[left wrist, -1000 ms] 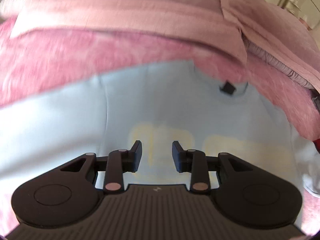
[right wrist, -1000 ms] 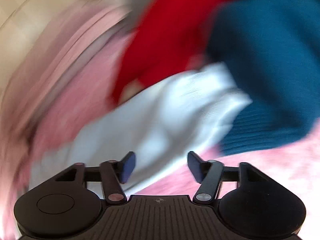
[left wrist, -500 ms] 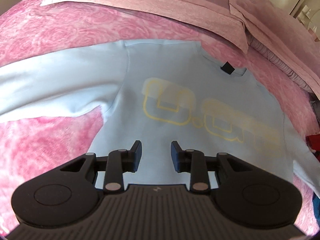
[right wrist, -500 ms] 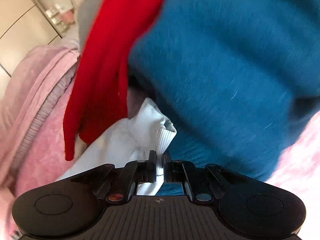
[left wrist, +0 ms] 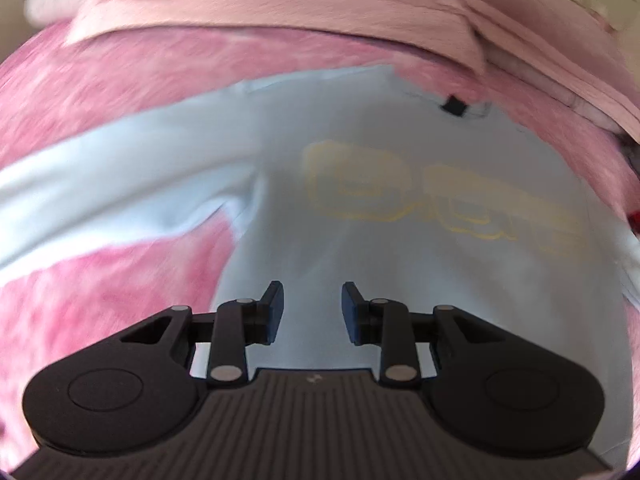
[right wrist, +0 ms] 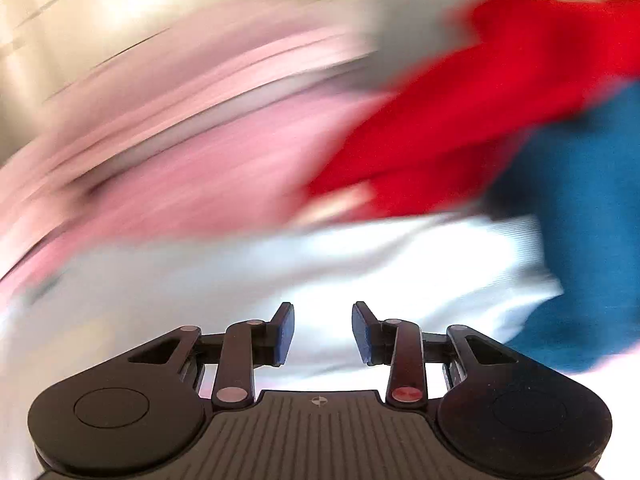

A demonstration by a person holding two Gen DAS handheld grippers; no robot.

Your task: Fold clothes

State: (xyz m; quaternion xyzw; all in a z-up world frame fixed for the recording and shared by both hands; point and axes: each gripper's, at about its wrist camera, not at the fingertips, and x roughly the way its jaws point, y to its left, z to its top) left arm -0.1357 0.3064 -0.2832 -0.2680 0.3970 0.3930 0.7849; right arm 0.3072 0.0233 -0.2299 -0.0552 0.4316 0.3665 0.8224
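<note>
Left wrist view: the left gripper [left wrist: 312,308] hangs with fingers apart and empty over the light blue shirt [left wrist: 400,248], spread flat on the pink bedspread [left wrist: 120,80] – grip cloth at a hem or sleeve edge, one layer only. Yellow lettering, dark neck tag far.

Right wrist view – blurred: the right gripper [right wrist: 322,330], fingers parted, holding nothing, above a white sleeve [right wrist: 360,260] beside red [right wrist: 460,120] and blue garments [right wrist: 580,220].

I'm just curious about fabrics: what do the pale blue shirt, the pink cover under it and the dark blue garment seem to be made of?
The pale blue shirt looks like smooth, matte cotton jersey with a yellow print. The pink cover seems plush and fleecy, judging by its mottled surface. The dark blue garment may be knitwear, but blur leaves that open.
</note>
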